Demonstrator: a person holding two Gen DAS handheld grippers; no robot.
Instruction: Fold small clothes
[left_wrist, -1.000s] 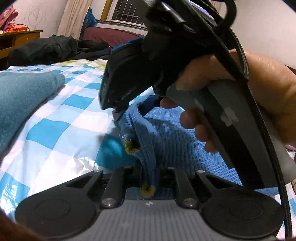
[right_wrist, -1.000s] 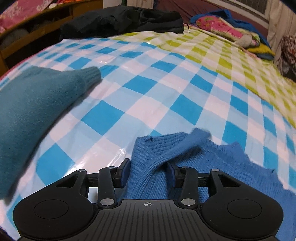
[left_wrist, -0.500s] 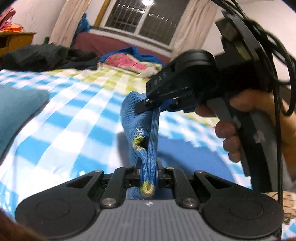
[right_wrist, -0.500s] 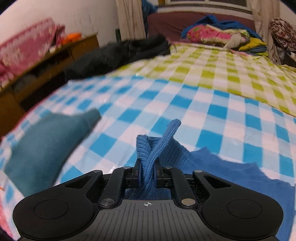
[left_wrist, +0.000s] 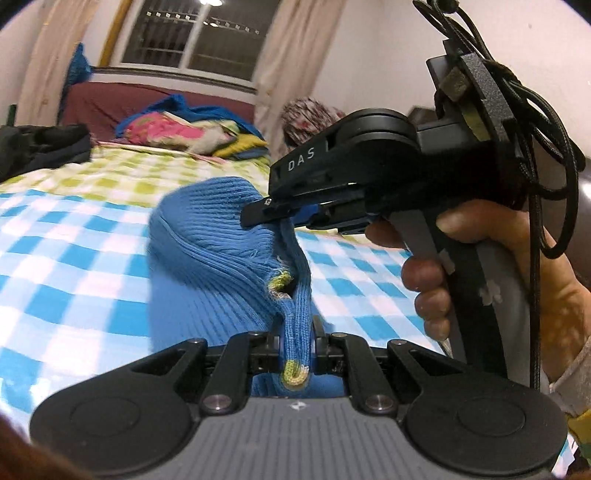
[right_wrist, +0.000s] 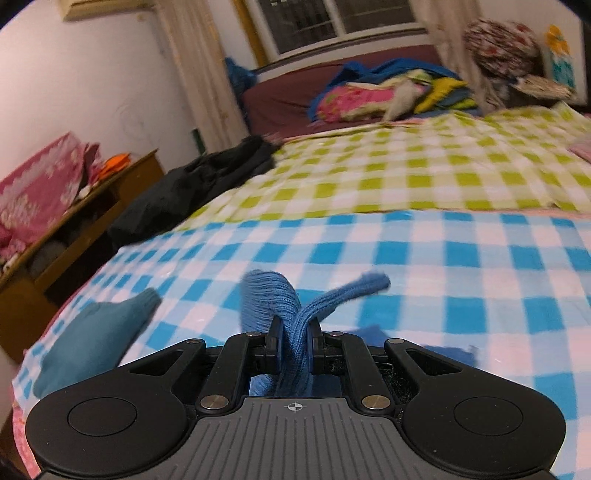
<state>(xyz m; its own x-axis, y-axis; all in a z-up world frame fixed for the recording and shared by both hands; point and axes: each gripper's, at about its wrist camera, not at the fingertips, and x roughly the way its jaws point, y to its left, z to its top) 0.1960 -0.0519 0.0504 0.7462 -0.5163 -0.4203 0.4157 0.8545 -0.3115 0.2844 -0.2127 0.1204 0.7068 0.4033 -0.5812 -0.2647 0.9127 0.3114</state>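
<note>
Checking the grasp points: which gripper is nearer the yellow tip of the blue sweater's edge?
Left. The left gripper is shut on the blue sweater right at the yellow tip. The right gripper pinches the same edge farther up, away from the tip.

— What's on the bed?
— A blue-checked sheet, then a green-checked one beyond. A teal knit lies at the left edge, dark clothes farther up.
— And by the window?
— Bright bedding heaped on the maroon mattress; wooden shelf on the left.
</note>
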